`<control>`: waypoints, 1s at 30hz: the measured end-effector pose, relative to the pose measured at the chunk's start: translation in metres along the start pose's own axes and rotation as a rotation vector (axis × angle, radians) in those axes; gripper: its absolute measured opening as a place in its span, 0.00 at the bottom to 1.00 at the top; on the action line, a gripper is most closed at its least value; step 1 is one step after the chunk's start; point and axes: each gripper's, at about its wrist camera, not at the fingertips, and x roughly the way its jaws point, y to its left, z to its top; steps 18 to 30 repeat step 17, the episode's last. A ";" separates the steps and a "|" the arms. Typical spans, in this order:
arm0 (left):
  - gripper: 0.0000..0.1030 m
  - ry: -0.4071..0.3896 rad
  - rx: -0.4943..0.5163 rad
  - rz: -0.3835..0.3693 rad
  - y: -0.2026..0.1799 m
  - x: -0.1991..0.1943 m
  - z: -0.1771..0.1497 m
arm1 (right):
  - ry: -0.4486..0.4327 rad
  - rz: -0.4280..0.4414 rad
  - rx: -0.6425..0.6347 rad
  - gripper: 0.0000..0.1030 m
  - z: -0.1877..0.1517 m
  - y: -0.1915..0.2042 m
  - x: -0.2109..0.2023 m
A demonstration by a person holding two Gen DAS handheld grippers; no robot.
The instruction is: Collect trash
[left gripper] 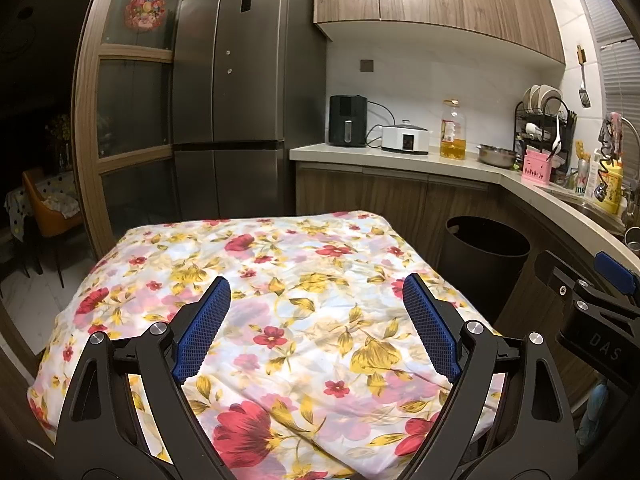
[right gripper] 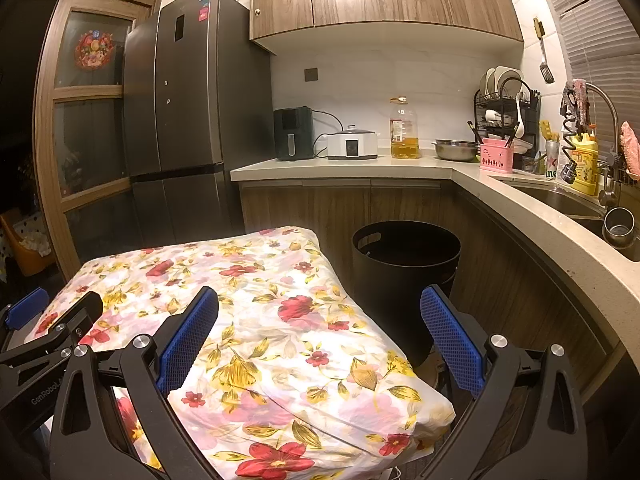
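Note:
A black round trash bin (left gripper: 484, 256) stands on the floor right of the table, also in the right wrist view (right gripper: 404, 276). The table is covered by a floral cloth (left gripper: 280, 280), also seen from the right (right gripper: 256, 312); I see no trash on it. My left gripper (left gripper: 316, 316) is open and empty above the cloth's near half. My right gripper (right gripper: 320, 332) is open and empty over the table's right edge, close to the bin. The right gripper also shows at the right edge of the left wrist view (left gripper: 596, 312), and the left gripper at the left edge of the right wrist view (right gripper: 52, 328).
An L-shaped counter (right gripper: 500, 196) wraps behind and right of the bin, holding an air fryer (right gripper: 294, 134), cooker (right gripper: 352, 144), oil bottle (right gripper: 404, 130), steel bowl (right gripper: 456, 150), dish rack (right gripper: 506, 112) and sink (right gripper: 568, 200). A tall fridge (right gripper: 188, 120) stands behind the table.

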 end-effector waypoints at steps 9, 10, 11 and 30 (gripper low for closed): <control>0.84 -0.001 0.006 0.013 -0.003 -0.001 -0.001 | -0.001 0.000 0.003 0.95 0.001 0.001 0.000; 0.84 0.003 0.003 0.019 -0.003 0.001 -0.001 | -0.001 0.000 0.003 0.94 0.001 -0.001 0.000; 0.85 0.006 -0.002 0.022 -0.002 0.002 -0.001 | -0.002 0.000 0.002 0.95 0.001 -0.001 0.000; 0.85 0.015 -0.034 0.015 0.003 0.004 -0.001 | -0.002 0.001 0.003 0.95 0.002 -0.001 -0.001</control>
